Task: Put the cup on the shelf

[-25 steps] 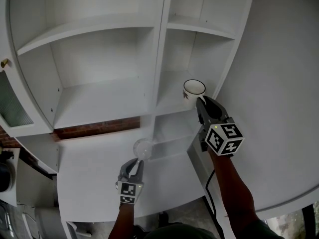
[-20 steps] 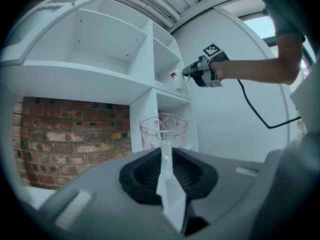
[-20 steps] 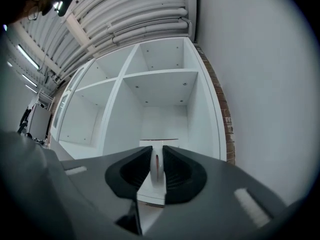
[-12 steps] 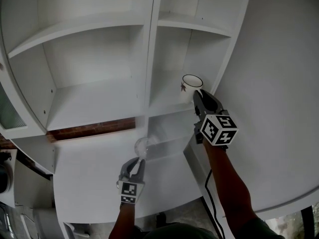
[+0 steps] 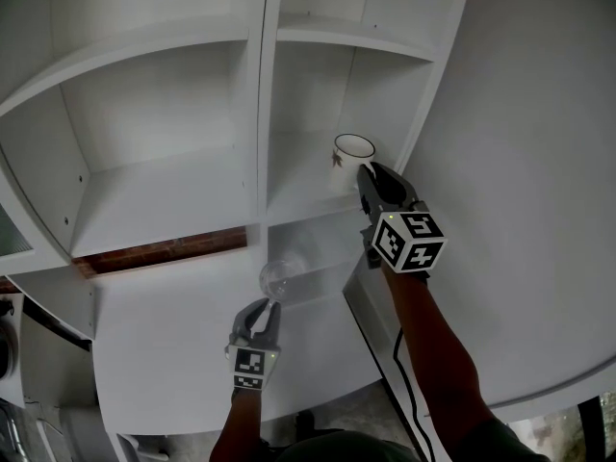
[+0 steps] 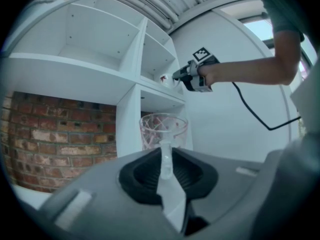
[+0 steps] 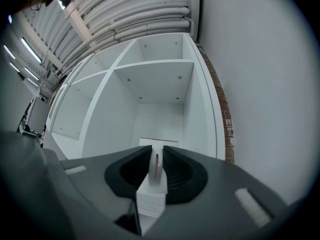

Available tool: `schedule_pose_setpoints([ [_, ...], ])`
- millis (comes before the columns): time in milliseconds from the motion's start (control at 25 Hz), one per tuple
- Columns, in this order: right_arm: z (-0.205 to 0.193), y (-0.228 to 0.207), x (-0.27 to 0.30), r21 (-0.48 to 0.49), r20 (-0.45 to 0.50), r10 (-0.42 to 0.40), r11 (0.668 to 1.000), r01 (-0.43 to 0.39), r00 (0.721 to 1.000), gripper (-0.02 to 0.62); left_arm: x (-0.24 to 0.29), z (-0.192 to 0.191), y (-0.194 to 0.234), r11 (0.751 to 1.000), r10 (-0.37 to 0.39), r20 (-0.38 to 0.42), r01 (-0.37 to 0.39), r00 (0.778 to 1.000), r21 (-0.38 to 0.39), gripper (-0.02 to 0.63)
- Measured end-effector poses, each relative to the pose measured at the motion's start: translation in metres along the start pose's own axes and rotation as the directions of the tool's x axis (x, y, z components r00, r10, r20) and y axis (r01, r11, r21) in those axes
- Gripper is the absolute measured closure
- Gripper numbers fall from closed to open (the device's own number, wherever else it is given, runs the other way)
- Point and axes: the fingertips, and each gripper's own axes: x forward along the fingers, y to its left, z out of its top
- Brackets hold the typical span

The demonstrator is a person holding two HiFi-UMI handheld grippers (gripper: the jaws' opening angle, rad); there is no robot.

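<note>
Shelf (image 5: 262, 114): white, with open compartments in 2 columns that I can see, split by 1 upright divider.
Cup (image 5: 352, 158): white and upright, mouth up, with a small red-brown mark on its side. It is in the shelf's right column, at the front edge of the middle board. I can't tell whether its base rests on that board.
Right tool (image 5: 369, 175): clamped on the cup's rim, with the thin white wall pinched between the 2 pads. It reaches into the shelf's right column from the front.
Cube (image 5: 409, 241): sits on my right tool, just outside the shelf's right column.
Glass (image 5: 279, 277): clear with a pink pattern, upright. It is in front of the shelf, lower than the cup's board and near the foot of the divider.
Left tool (image 5: 261, 310): clamped on the glass's near wall, which stands between the jaws. The tool is in front of the shelf, well apart from the cup.
Brick (image 5: 159, 251): a red strip showing under the shelf's left column.
Cable (image 5: 398, 373): black, running down from my right arm's side, in front of the shelf's right edge.
</note>
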Motion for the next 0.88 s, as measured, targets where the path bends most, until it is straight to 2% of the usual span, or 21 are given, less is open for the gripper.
schedule_pose_setpoints([
  [160, 0.001, -0.005, -0.009, -0.022, 0.012, 0.003, 1.0, -0.002, 1.0, 0.466, 0.015, 0.001, -0.008, 1.0, -0.01, 0.007, 0.01, 1.0, -0.01, 0.554],
  [320, 0.002, -0.01, -0.028, -0.054, 0.037, -0.015, 0.998, 0.017, 0.999, 0.448, 0.032, 0.001, -0.016, 1.0, -0.018, 0.008, 0.018, 1.0, -0.014, 0.554],
  [880, -0.018, -0.051, -0.093, -0.034, 0.052, -0.066, 0.997, 0.067, 0.996, 0.446, 0.09, -0.008, -0.03, 1.0, -0.024, -0.029, 0.023, 0.999, -0.019, 0.554],
])
